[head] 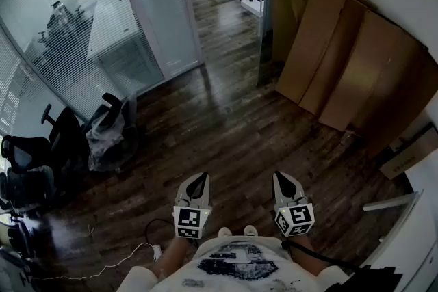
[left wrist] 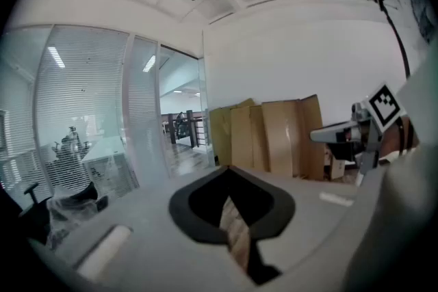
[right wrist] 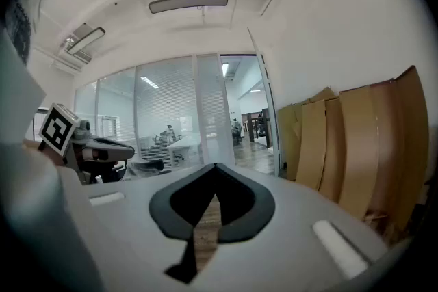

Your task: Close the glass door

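Head view: we stand well back from the glass door (head: 264, 37), which hangs swung open, edge-on to us, just beside the cardboard sheets (head: 342, 65) leaning on the right wall. The doorway lies between it and the glass partition (head: 89, 17) w/ blinds. Left gripper (head: 199, 181) and right gripper (head: 285, 180) are held low, side by side, pointing fwd, touching nothing. Step in hand, as we judge it: approach, door not yet touched. Next move calls for crossing the dark wood-plank floor (head: 233, 126), getting a gripper onto the door's free edge and swinging it across the opening. Left gripper view: jaws together at the tips, nothing between them; door and cardboard well ahead. Right gripper view: jaws likewise fully together, empty; opening approx. straight ahead, more office beyond. Room: white walls, ceiling light panel (right wrist: 188, 3), office chairs (head: 27, 161) and a loose cable (head: 116, 263) on the left, off our line to the door.
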Motion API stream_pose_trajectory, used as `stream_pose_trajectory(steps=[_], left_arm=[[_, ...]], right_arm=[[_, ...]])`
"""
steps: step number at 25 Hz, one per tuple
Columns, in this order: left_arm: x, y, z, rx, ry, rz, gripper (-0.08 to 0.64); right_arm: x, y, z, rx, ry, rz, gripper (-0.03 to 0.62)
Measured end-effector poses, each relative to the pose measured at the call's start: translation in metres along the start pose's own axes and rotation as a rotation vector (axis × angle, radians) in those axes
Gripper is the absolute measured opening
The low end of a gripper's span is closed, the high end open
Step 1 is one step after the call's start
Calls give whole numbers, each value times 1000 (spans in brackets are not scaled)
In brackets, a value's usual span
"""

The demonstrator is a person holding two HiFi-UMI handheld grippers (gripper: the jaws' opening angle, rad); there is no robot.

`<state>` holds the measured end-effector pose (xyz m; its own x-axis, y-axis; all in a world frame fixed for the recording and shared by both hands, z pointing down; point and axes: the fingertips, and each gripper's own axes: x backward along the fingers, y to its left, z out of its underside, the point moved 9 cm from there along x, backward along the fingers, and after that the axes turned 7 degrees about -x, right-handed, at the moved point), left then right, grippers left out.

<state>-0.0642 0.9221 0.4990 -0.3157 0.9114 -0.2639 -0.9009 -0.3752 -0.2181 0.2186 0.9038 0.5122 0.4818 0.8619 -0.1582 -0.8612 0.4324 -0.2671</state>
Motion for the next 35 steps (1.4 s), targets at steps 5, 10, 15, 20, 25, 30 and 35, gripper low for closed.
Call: stream_pose_trajectory(steps=[5,10,15,20,25,30,35], left_arm=[[1,-4,-3,4,-1,-16,3],[2,-11,-5,12,2,-13,3],[0,-18,-9,6,7,-8,3],[-4,-30,-12,-1,15,-7,3],[-12,-48,-20,-9,21,-7,3],[-20,-64,-22,-21,36,-2,3],[-25,-77,-28,-25,27,-14,3]], right_arm=[[-2,0,-3,2,-8,-18,8],[3,-3,-4,-1,-13,-19,8],[8,-8,-6,-15,-21,-18,8],[16,-19,-7,-33,-38,-12,8],[26,-37,-8,-38,-35,-14,8],[32,-50,-4,-46,-25,-35,8],[40,-66,-1,-40,-11,-49,8]])
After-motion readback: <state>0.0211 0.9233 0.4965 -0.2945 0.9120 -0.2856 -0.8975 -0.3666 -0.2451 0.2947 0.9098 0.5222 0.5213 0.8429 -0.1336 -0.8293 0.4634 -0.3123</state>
